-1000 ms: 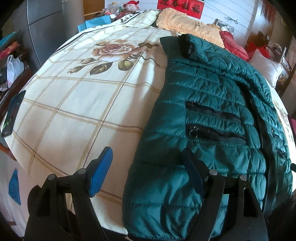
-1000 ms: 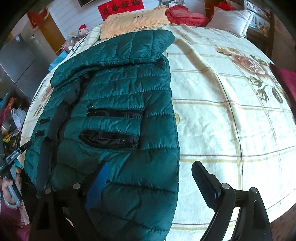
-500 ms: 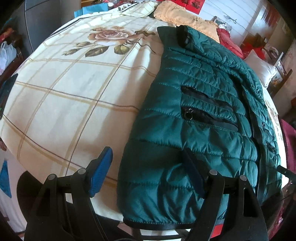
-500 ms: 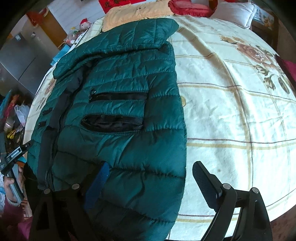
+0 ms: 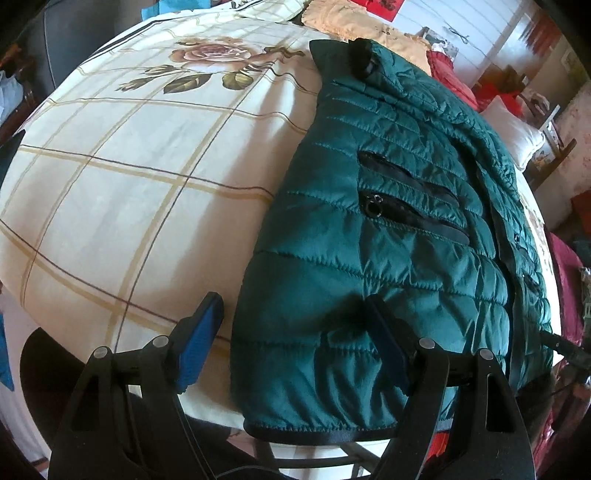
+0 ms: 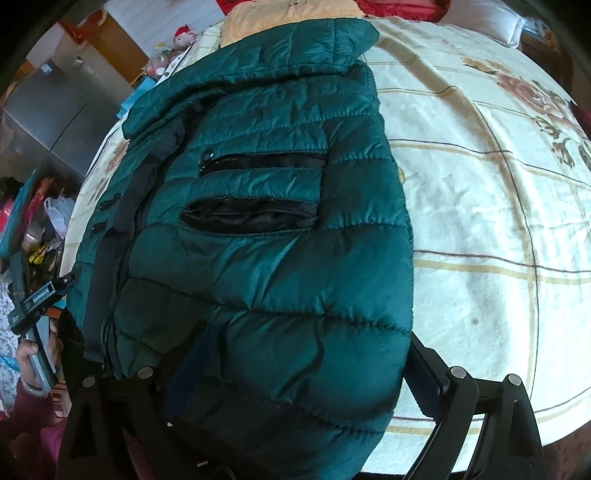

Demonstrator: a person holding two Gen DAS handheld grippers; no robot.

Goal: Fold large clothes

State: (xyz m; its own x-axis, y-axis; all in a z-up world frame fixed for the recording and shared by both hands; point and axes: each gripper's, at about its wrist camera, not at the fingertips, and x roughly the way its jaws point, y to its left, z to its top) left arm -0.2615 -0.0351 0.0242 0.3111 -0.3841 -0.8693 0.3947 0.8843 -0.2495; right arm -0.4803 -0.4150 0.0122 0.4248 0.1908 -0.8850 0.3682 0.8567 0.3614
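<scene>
A dark green quilted jacket (image 5: 388, 229) lies front up on a cream checked bedspread (image 5: 129, 192), with two black zip pockets showing. Its hem hangs at the near bed edge. My left gripper (image 5: 295, 332) is open, its jaws straddling the jacket's lower left corner, the right finger pressing into the fabric. In the right wrist view the jacket (image 6: 266, 221) fills the frame. My right gripper (image 6: 303, 354) is open with the jacket's lower right corner bulging between the jaws, hiding most of both fingers.
Pillows and an orange blanket (image 5: 354, 26) lie at the head of the bed. A white pillow (image 5: 513, 129) is at the far right. A grey cabinet (image 6: 55, 107) and clutter stand beside the bed. The other hand-held gripper (image 6: 33, 310) shows at left.
Both grippers have moved forward and down onto the jacket's hem corners. The jacket now sits between each pair of open jaws and fills more of both views.
</scene>
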